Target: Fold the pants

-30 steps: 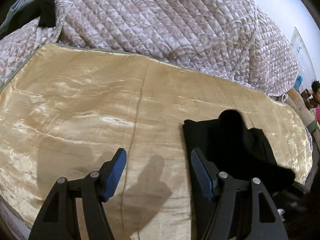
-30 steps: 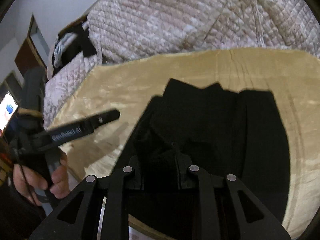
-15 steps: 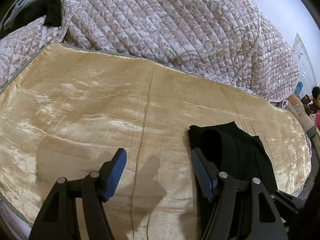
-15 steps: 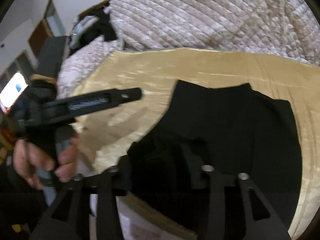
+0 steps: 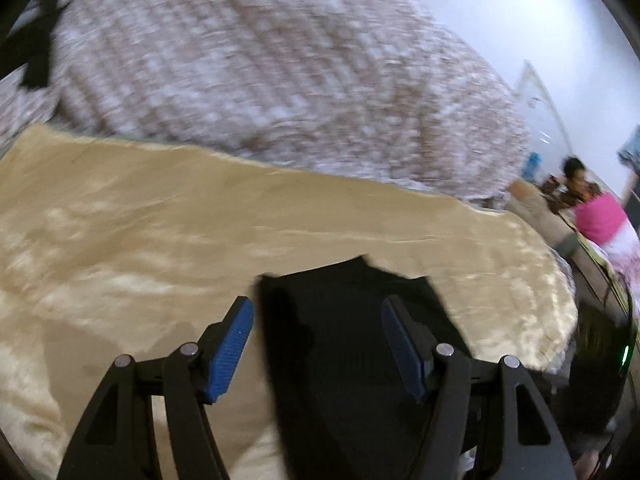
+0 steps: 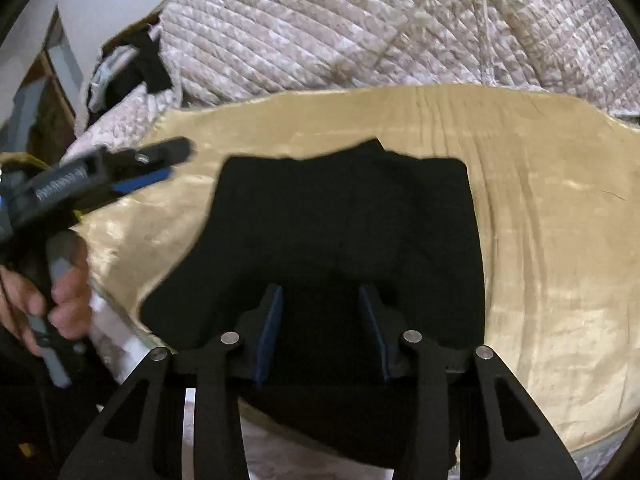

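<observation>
Black pants (image 6: 344,216) lie folded into a rough rectangle on a gold satin blanket (image 6: 540,240), their near end hanging over the bed's front edge. My right gripper (image 6: 320,292) hovers over the near middle of the pants; its jaws are closing, its blue pads are apart, and no cloth is pinched between them. In the left wrist view my left gripper (image 5: 316,308) stands wide open above the left part of the pants (image 5: 340,360), holding nothing. It also shows in the right wrist view as the left gripper (image 6: 120,172), gripped by a hand (image 6: 60,296).
A heaped quilted cover (image 6: 360,28) fills the far side of the bed behind the blanket (image 5: 140,240). Dark clothes (image 6: 136,68) lie at the far left. A person in pink (image 5: 600,220) sits beyond the bed's right end. The left wrist view is blurred.
The right gripper was shut on a bunch of the pants, then let go and opened; the pants now lie flat. The left gripper swung right, over the pants.
</observation>
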Tool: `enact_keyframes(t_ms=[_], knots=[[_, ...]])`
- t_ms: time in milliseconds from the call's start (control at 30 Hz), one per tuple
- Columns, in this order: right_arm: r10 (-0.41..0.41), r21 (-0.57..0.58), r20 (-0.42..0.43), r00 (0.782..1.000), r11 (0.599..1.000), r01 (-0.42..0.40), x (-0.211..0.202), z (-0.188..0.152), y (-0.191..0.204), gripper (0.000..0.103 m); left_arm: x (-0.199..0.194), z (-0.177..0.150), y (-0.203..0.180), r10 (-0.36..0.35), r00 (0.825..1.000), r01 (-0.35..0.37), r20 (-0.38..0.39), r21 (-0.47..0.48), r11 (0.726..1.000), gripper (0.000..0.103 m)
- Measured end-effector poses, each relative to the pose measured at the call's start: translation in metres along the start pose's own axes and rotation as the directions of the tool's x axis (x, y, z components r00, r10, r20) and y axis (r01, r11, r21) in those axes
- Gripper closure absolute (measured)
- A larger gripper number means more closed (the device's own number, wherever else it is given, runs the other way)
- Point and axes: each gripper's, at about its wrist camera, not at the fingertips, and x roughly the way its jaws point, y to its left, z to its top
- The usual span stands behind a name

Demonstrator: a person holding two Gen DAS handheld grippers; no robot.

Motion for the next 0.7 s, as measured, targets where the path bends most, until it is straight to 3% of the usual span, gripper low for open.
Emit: enact_keyframes(t_ms=[33,100,200,267,300,533,700], knots=[[0.009,0.026,0.036,0.999,1.000,-0.010,-0.006,0.008,-0.005,0.063,0.005,0.003,-0.009,-0.019,1.000,0.019,-0.001,0.029,0.999,0.034],[-0.053,0.043,0.064,0.997,0.998,0.050,-0.007,0.026,-0.016,0.063,0.020,0.007,-0.020,-0.021,1.000,0.022,-0.015,0.073,0.997,0.034],[-0.095,0.087,0.043,0.995,0.992,0.091,0.012,0.051,-0.037,0.063,0.049,0.002,-0.014,0.024,0.996,-0.018,-0.087,0.073,0.997,0.035],[-0.132,0.090,-0.010,0.991,0.987,0.133,0.041,0.059,-0.051,0.063,0.069,-0.009,0.002,0.074,0.983,-0.070,-0.165,0.035,0.997,0.039],[-0.145,0.092,-0.035,0.989,0.985,0.147,0.048,0.060,-0.056,0.063,0.072,-0.013,0.009,0.061,0.983,-0.059,-0.175,0.014,0.998,0.040],[-0.193,0.123,-0.038,0.980,0.973,0.197,0.047,0.056,-0.070,0.064,0.064,-0.015,-0.001,0.096,0.985,-0.087,-0.143,0.065,0.994,0.040],[-0.206,0.110,0.015,0.978,0.973,0.203,0.027,0.051,-0.061,0.064,0.043,-0.014,-0.001,0.117,0.988,-0.110,-0.102,0.074,0.991,0.040]])
